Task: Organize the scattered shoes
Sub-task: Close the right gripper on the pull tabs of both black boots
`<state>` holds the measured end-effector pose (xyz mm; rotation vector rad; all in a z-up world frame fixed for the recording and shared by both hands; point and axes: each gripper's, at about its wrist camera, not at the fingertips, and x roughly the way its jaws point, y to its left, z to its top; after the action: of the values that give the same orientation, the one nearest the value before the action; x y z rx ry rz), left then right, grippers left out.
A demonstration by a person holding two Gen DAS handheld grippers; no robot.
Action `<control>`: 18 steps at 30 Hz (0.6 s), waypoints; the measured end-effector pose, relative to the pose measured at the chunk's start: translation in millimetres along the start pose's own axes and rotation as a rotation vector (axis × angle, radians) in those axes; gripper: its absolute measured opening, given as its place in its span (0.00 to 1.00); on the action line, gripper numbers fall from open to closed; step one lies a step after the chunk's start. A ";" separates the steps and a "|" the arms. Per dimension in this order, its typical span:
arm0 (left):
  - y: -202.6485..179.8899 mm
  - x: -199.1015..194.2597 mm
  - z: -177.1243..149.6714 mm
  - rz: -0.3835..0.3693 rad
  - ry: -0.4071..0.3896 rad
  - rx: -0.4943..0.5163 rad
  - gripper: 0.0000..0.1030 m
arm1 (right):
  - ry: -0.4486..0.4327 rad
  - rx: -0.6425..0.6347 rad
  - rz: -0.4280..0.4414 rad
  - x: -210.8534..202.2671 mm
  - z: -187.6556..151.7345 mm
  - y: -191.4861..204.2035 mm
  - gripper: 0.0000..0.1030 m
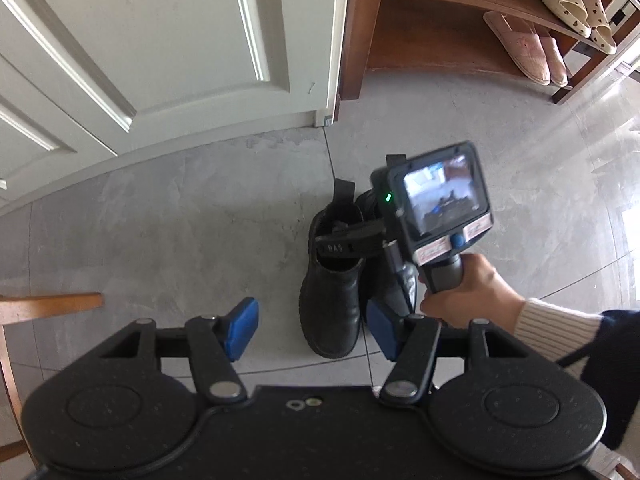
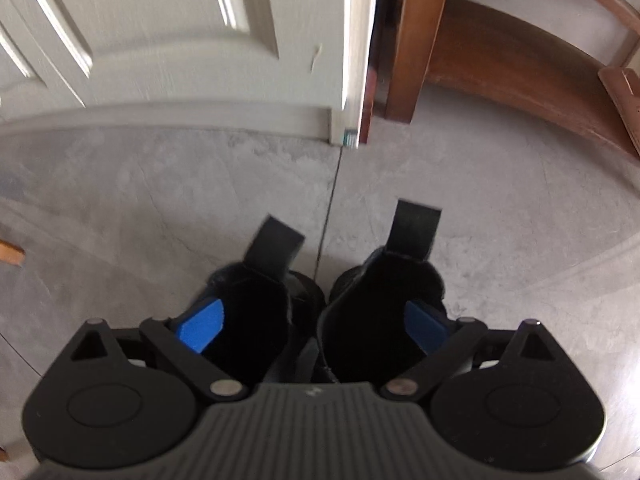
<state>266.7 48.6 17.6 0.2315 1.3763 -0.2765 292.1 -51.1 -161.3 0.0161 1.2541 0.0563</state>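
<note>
Grey floor tiles by the white door carried two black boots [image 1: 334, 280], standing upright and touching. Right hand-held gripper [image 2: 312, 320] spread wide, a finger inside each shaft, pinching nothing; left hand-held gripper [image 1: 312, 328] apart, empty. Stiff, weighty leather seemingly; inner collars looked graspable.

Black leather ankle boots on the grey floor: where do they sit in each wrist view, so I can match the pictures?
Left wrist view: the black leather ankle boots stand centre-right, beyond the left gripper, with the right gripper over them.
Right wrist view: the boots fill the lower centre, seen from above, pull tabs up.
Shared landmark: the white panelled door's bottom corner.
</note>
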 end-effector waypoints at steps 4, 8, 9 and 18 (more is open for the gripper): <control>-1.0 9.2 5.1 -0.005 -0.011 -0.011 0.58 | 0.054 0.058 0.000 24.3 -3.1 0.0 0.70; -0.9 25.2 8.5 -0.019 0.000 -0.040 0.58 | 0.093 0.115 -0.038 52.5 -5.2 5.3 0.29; -0.8 30.6 9.7 -0.023 0.005 -0.053 0.58 | 0.095 0.137 -0.055 58.8 -5.1 4.1 0.28; -1.2 48.8 10.2 -0.028 0.019 -0.071 0.58 | 0.021 0.372 -0.035 64.3 -11.4 -34.0 0.11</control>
<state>284.1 41.4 -28.5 0.1566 1.4068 -0.2492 302.4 -81.9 -227.3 0.3157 1.2704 -0.2075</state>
